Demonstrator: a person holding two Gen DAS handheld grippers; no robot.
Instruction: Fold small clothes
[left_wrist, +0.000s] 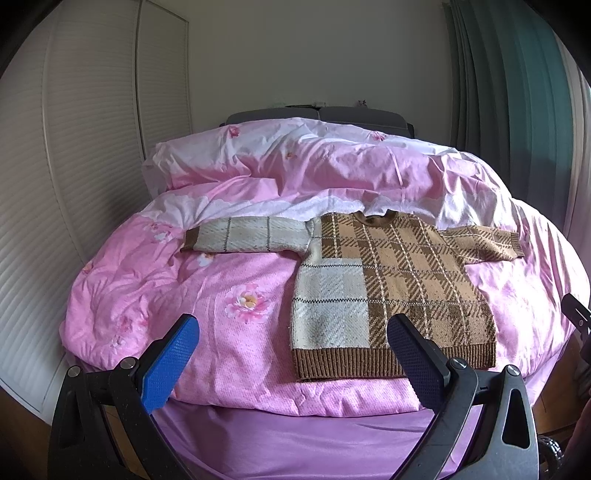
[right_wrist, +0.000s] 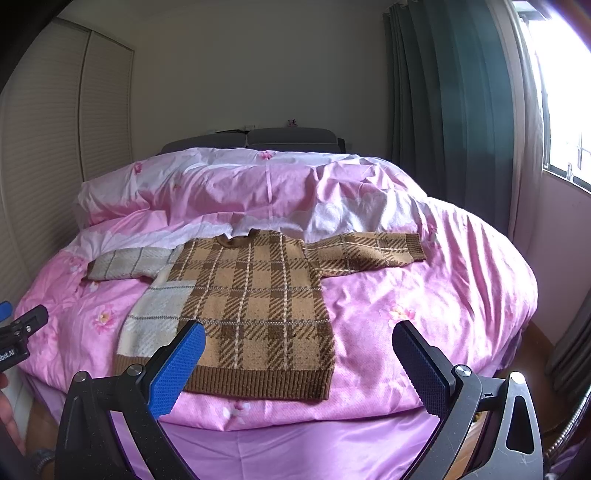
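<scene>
Both of my grippers hang above the foot of the bed with their blue-padded fingers spread wide and nothing between them. My left gripper (left_wrist: 291, 334) looks over the pink floral duvet (left_wrist: 192, 280), its right-hand pad (left_wrist: 412, 360) overlapping the ribbed hem of the sweater (left_wrist: 391, 280) in view, though I cannot tell whether it touches the knit. My right gripper (right_wrist: 299, 341) sits further right, its left-hand pad (right_wrist: 177, 369) in front of the same hem and its other pad over bare duvet (right_wrist: 424, 295). That sweater (right_wrist: 255, 306) lies flat and face up on the duvet, collar toward the headboard (right_wrist: 288, 138), hem toward me, both sleeves stretched straight out to the sides. It is a brown and tan plaid, with a cream panel down one side and a cream sleeve on that side. Louvred closet doors (left_wrist: 85, 147) stand along one wall, and dark green curtains (right_wrist: 443, 110) hang beside a bright window (right_wrist: 565, 110) on the other.
</scene>
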